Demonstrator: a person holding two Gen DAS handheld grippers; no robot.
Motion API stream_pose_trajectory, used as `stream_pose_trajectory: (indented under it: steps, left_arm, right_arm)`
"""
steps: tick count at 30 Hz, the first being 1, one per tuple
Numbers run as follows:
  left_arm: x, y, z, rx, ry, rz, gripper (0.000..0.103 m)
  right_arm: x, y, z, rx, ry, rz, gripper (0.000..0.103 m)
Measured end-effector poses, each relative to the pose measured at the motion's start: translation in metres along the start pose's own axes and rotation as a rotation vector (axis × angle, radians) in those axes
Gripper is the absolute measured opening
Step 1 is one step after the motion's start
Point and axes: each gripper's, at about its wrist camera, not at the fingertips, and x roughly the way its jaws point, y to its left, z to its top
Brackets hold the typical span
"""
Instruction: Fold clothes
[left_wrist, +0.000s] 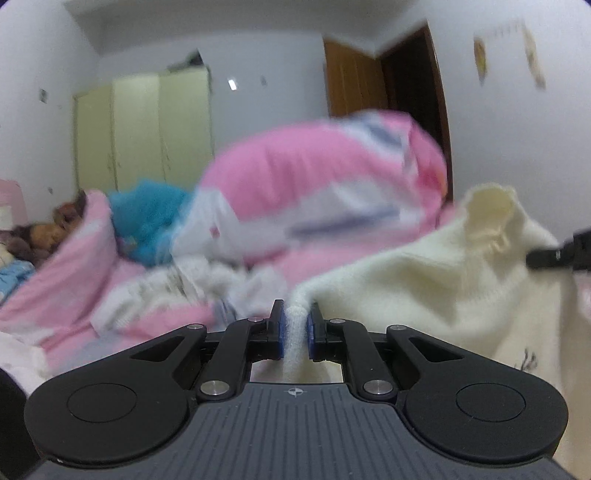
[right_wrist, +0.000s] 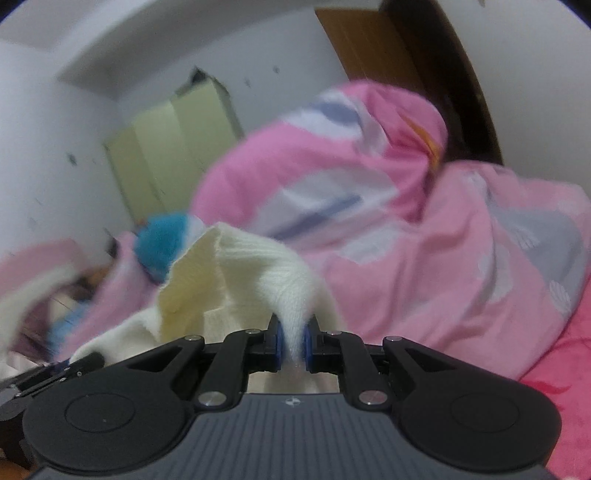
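A cream knitted sweater (left_wrist: 424, 280) hangs lifted between both grippers above a bed. My left gripper (left_wrist: 296, 321) is shut on a pinched fold of its edge, cloth squeezed between the blue pads. In the right wrist view my right gripper (right_wrist: 293, 332) is likewise shut on a bunched fold of the cream sweater (right_wrist: 229, 280), whose ribbed opening rises just ahead of the fingers. The tip of the right gripper (left_wrist: 554, 254) shows at the far right of the left wrist view, holding the garment's other side. Both views are blurred by motion.
A heaped pink and white quilt (left_wrist: 317, 192) fills the bed behind the sweater. A blue plush item (left_wrist: 147, 221) and soft toys (left_wrist: 33, 240) lie at the left. A pale green wardrobe (left_wrist: 144, 133) and a brown door (left_wrist: 388, 77) stand at the back wall.
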Motion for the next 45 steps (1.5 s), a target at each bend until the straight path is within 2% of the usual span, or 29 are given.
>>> stream_pose_trajectory:
  steps: [4, 6, 9, 11, 12, 13, 14, 15, 17, 20, 22, 24, 26, 28, 30, 34, 36, 40, 43, 45]
  left_arm:
    - [0.059, -0.014, -0.038, 0.04, 0.125, 0.032, 0.01]
    - [0.08, -0.01, -0.052, 0.011, 0.194, 0.031, 0.01]
    - [0.101, -0.006, -0.074, -0.045, 0.321, 0.011, 0.017]
    - [0.109, -0.003, -0.078, -0.062, 0.382, -0.001, 0.036]
    - [0.11, -0.003, -0.08, -0.069, 0.41, -0.009, 0.04]
    - [0.106, -0.003, -0.079, -0.078, 0.426, -0.02, 0.05]
    - [0.098, -0.002, -0.074, -0.088, 0.43, -0.021, 0.057]
    - [0.09, -0.001, -0.07, -0.099, 0.433, -0.021, 0.059]
    - [0.072, 0.003, -0.061, -0.122, 0.439, -0.023, 0.071]
    - [0.032, 0.011, -0.042, -0.171, 0.438, -0.05, 0.073]
    - [-0.003, 0.017, -0.033, -0.192, 0.438, -0.09, 0.074]
    - [-0.039, 0.02, -0.028, -0.209, 0.437, -0.135, 0.08]
    - [-0.072, 0.02, -0.033, -0.216, 0.434, -0.172, 0.09]
    - [-0.105, 0.016, -0.049, -0.23, 0.445, -0.216, 0.096]
    - [-0.132, 0.011, -0.069, -0.26, 0.467, -0.248, 0.096]
    - [-0.157, -0.011, -0.122, -0.357, 0.588, -0.312, 0.095]
    - [-0.166, -0.026, -0.141, -0.352, 0.612, -0.322, 0.094]
    - [-0.177, -0.063, -0.163, -0.189, 0.582, -0.301, 0.095]
    - [-0.167, -0.083, -0.176, -0.097, 0.593, -0.252, 0.096]
    - [-0.166, -0.09, -0.179, -0.052, 0.555, -0.242, 0.097]
  right_arm:
    - [0.061, -0.016, -0.025, -0.041, 0.116, -0.074, 0.012]
    - [0.09, -0.023, -0.04, -0.063, 0.175, -0.108, 0.013]
    - [0.126, -0.028, -0.063, -0.12, 0.28, -0.163, 0.016]
    - [0.14, -0.032, -0.075, -0.127, 0.334, -0.193, 0.028]
    - [0.144, -0.035, -0.079, -0.124, 0.352, -0.2, 0.029]
    - [0.14, -0.036, -0.078, -0.106, 0.352, -0.187, 0.034]
    - [0.135, -0.038, -0.077, -0.088, 0.351, -0.173, 0.045]
    - [0.126, -0.039, -0.074, -0.064, 0.353, -0.158, 0.05]
    - [0.102, -0.04, -0.062, -0.037, 0.333, -0.144, 0.071]
    - [0.042, -0.041, -0.046, -0.021, 0.306, -0.102, 0.079]
    - [-0.006, -0.042, -0.041, 0.009, 0.303, -0.038, 0.081]
    - [-0.059, -0.044, -0.038, 0.061, 0.299, 0.042, 0.087]
    - [-0.108, -0.042, -0.046, 0.144, 0.303, 0.134, 0.093]
    - [-0.152, -0.038, -0.062, 0.216, 0.333, 0.211, 0.094]
    - [-0.184, -0.03, -0.088, 0.237, 0.387, 0.25, 0.094]
    - [-0.206, -0.017, -0.146, 0.233, 0.457, 0.24, 0.092]
    - [-0.204, -0.014, -0.177, 0.269, 0.516, 0.224, 0.085]
    - [-0.2, -0.014, -0.208, 0.335, 0.493, 0.184, 0.077]
    - [-0.194, -0.011, -0.209, 0.314, 0.414, 0.171, 0.071]
    - [-0.186, -0.008, -0.206, 0.273, 0.36, 0.159, 0.067]
